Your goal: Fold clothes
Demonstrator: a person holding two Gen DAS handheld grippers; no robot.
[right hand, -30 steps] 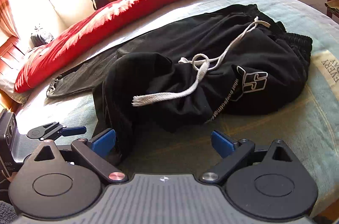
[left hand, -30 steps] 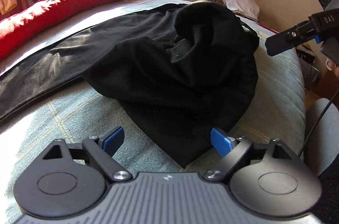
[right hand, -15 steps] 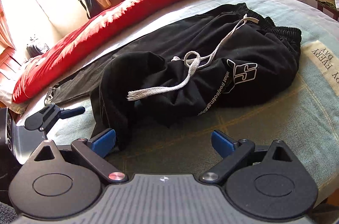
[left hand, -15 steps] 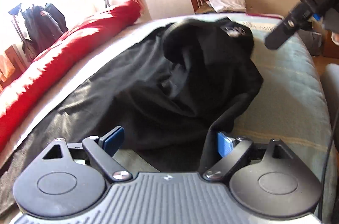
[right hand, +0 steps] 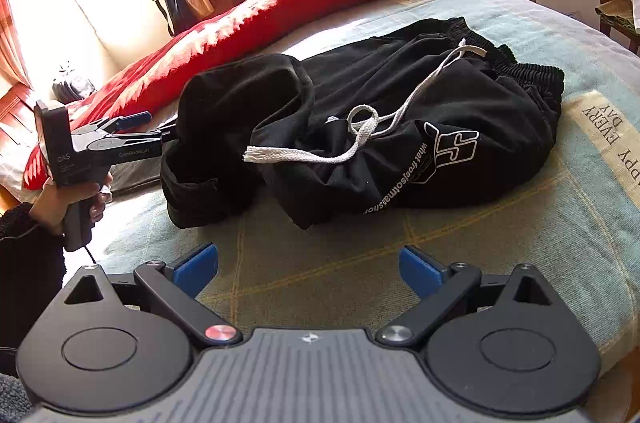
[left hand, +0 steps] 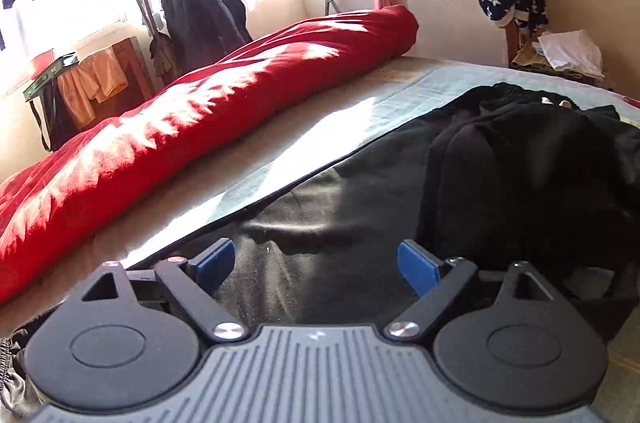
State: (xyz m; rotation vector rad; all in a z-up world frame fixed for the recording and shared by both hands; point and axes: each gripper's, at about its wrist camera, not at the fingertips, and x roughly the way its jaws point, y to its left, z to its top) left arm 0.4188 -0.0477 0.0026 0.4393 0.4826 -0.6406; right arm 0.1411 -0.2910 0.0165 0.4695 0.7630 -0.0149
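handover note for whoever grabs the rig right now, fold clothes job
Left gripper: open, low over the flat part of the black trousers.
Right gripper: open, holding nothing, above bare bedspread in front of the trousers.
Trousers: bunched on the bed, drawstring loose on top, red duvet behind them.
Done: no neat fold visible.
Left: flatten, then fold.

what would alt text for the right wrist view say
Black drawstring sweatpants with a white cord and white logo lie bunched on a pale blue bedspread, beyond the right gripper, jaws open. At left, a hand holds the left gripper against the fabric; a long red duvet lies behind.
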